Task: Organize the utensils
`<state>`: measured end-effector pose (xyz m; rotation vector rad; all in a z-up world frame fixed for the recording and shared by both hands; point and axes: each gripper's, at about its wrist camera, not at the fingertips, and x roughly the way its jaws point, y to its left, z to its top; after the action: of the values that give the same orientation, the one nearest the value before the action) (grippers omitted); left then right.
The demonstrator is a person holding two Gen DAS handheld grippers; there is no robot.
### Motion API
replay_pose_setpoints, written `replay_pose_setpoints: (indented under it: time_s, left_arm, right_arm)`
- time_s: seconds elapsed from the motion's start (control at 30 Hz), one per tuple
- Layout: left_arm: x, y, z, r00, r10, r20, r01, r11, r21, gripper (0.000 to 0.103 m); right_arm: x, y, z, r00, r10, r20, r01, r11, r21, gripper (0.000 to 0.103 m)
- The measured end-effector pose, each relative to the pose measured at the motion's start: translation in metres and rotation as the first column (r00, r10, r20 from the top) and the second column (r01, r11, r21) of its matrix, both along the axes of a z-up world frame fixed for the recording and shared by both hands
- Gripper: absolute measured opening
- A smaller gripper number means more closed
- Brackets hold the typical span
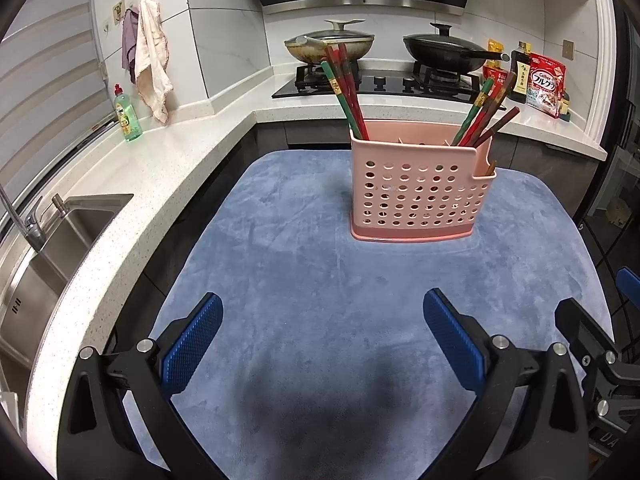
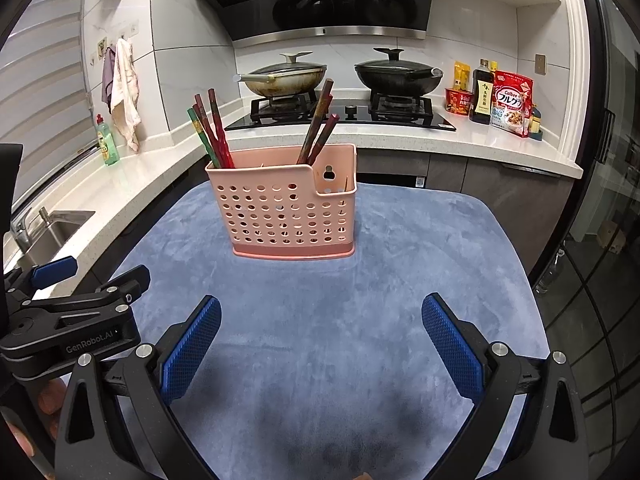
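Kitchen, blue mat (image 1: pixel 320 300) | pink caddy (image 1: pixel 420 188) centre frame, chopsticks (image 1: pixel 348 88) upright (sorted, apparently) | my left gripper (image 1: pixel 322 344) and right gripper (image 2: pixel 320 344) spread, empty.

The pink utensil holder (image 1: pixel 420 196) looks like smooth matt plastic pierced with round holes. It stands on a blue cloth mat (image 1: pixel 320 280) with a soft, brushed nap. The chopsticks (image 1: pixel 346 88) look lacquered and glossy. The left gripper (image 1: pixel 322 344) has matt black arms and blue fingertips (image 1: pixel 192 344) with a rough knurled texture. The sink (image 1: pixel 60 240) is brushed steel
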<state>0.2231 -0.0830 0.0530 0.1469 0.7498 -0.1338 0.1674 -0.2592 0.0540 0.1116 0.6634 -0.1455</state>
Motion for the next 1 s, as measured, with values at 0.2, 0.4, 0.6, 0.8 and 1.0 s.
replay_pose_setpoints:
  time_s: [0.2,0.4,0.6,0.8,1.0]
  left_arm:
    - [0.0027,-0.0009,-0.0024,1.000,0.005,-0.006,-0.005,1.000,0.003,0.096]
    - [0.0037,-0.0007,-0.0029,1.000,0.008,-0.007,-0.008,1.000,0.006,0.096]
    - [0.0046,-0.0012,-0.0039,1.000,0.008,-0.009,-0.008,1.000,0.007,0.096]
    - [0.0048,-0.0013,-0.0048,1.000,0.013,-0.006,-0.013,1.000,0.004,0.096]
    - [0.0036,-0.0026,-0.0048,1.000,0.016,0.000,-0.016,1.000,0.010,0.096]
  right_arm:
    - [-0.0001,-0.0005,-0.0006,1.000,-0.002,-0.002,0.002,1.000,0.002,0.097]
    - [0.0023,-0.0016,-0.0033,1.000,-0.003,-0.006,0.003,1.000,0.001,0.097]
    - [0.0032,-0.0018,-0.0039,1.000,-0.003,-0.007,0.003,1.000,0.003,0.097]
    - [0.0034,-0.0019,-0.0038,1.000,-0.003,-0.008,0.003,1.000,0.001,0.097]
    - [0.0036,-0.0019,-0.0037,1.000,-0.003,-0.007,0.003,1.000,0.002,0.097]
